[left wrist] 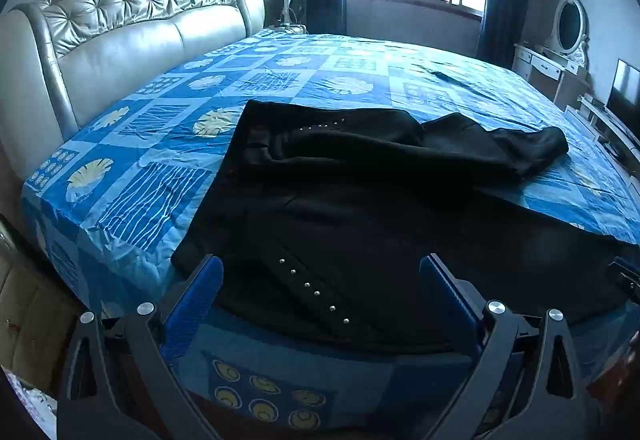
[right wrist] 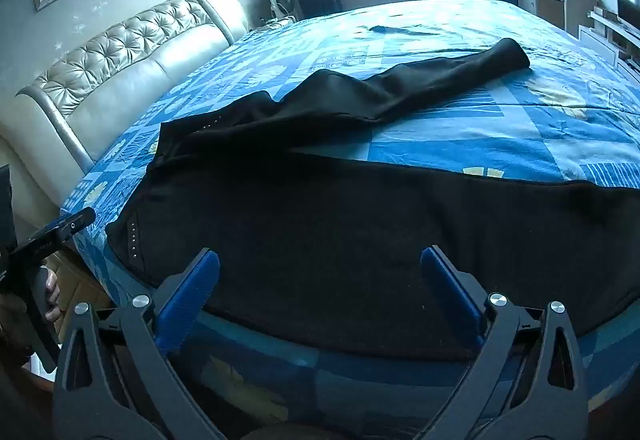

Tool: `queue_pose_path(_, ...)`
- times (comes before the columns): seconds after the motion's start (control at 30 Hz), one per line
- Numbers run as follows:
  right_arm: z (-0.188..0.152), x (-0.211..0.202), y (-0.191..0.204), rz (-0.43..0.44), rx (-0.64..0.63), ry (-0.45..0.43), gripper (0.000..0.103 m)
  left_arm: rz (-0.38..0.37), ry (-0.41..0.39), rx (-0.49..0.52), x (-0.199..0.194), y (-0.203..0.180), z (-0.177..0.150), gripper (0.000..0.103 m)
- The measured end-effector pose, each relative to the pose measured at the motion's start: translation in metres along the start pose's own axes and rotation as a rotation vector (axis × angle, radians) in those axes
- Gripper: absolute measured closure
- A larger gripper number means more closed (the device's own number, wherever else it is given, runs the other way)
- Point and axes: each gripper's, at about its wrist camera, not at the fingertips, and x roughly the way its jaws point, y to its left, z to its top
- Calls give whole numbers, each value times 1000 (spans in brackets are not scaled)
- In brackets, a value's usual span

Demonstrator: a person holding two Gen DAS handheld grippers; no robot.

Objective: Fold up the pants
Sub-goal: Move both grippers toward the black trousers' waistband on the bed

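The pants (left wrist: pixel 360 208) lie on the bed (left wrist: pixel 160 160) (near its front edge). The headboard (left wrist: pixel 120 40) stands upper left.

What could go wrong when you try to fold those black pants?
1. The pants lie along the bed's near edge, so a tug could slide them off.
2. One leg lies twisted and rumpled, so a fold now might trap wrinkles.
3. Both grippers, left and right, have open jaws and hold nothing; a pinch might also catch the sheet.
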Motion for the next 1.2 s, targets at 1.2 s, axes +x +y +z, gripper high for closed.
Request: queue_pose_path(1.2, -4, 6, -1, -40, 2, 20, 2, 22, 8, 45, 0, -11, -6, 5)
